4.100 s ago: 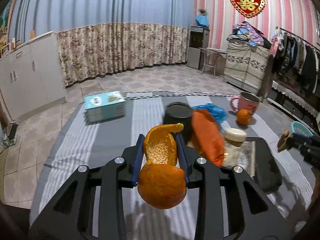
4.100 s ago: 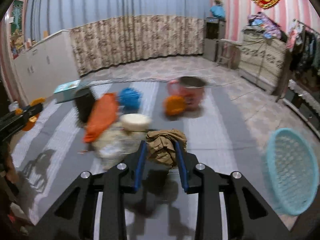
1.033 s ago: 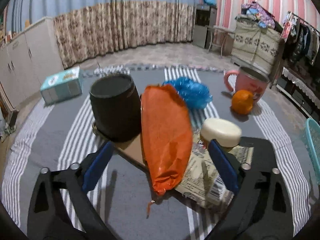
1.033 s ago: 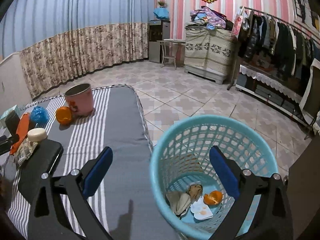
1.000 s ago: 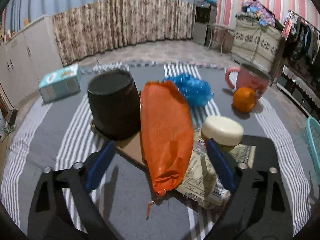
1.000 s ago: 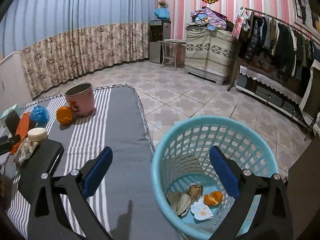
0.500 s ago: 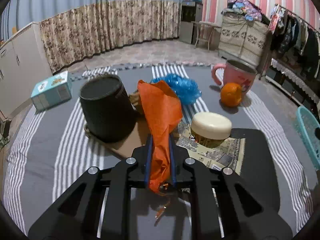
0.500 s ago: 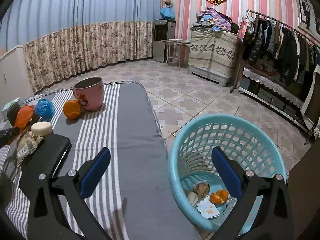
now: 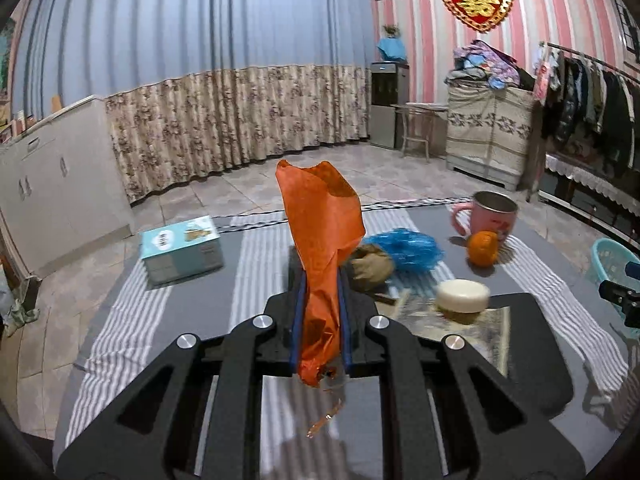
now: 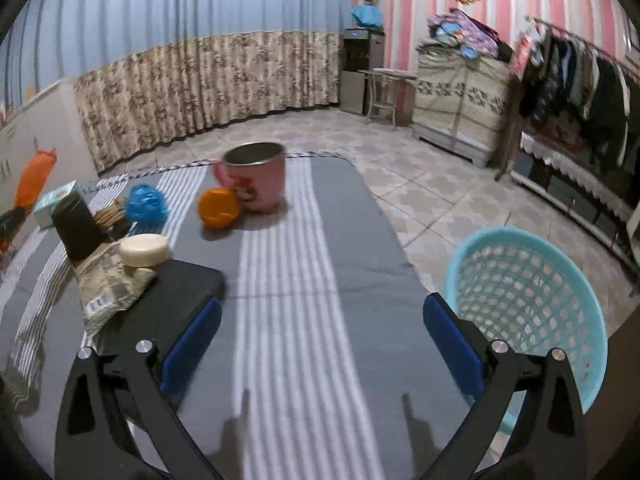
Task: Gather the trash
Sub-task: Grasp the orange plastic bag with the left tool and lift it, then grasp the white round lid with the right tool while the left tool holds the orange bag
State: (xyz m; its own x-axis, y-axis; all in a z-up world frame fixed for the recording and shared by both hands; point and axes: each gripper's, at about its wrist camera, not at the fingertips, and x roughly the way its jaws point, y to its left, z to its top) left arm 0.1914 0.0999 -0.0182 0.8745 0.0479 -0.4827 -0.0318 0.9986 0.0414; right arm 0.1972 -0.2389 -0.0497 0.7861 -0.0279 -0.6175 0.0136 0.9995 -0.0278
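My left gripper [image 9: 320, 320] is shut on an orange plastic wrapper [image 9: 322, 240] and holds it upright above the striped table; the wrapper also shows at the far left of the right wrist view [image 10: 34, 178]. My right gripper [image 10: 322, 344] is open and empty over the table's right side. The teal trash basket [image 10: 528, 300] stands just off the table's right edge, beside the right finger. A blue plastic wad [image 9: 404, 250], a brown crumpled scrap [image 9: 370, 266] and a printed wrapper [image 10: 108, 284] lie on the table.
A pink mug [image 10: 256, 178], a whole orange [image 10: 218, 206], a cream round lid [image 10: 144, 250], a black cup [image 10: 78, 226], a teal box [image 9: 182, 248] and a black pad [image 10: 168, 292] are on the table. Floor lies beyond the table's right edge.
My left gripper closed on the orange wrapper and lifted it off the table. My right gripper swung left from over the basket to over the table, staying open.
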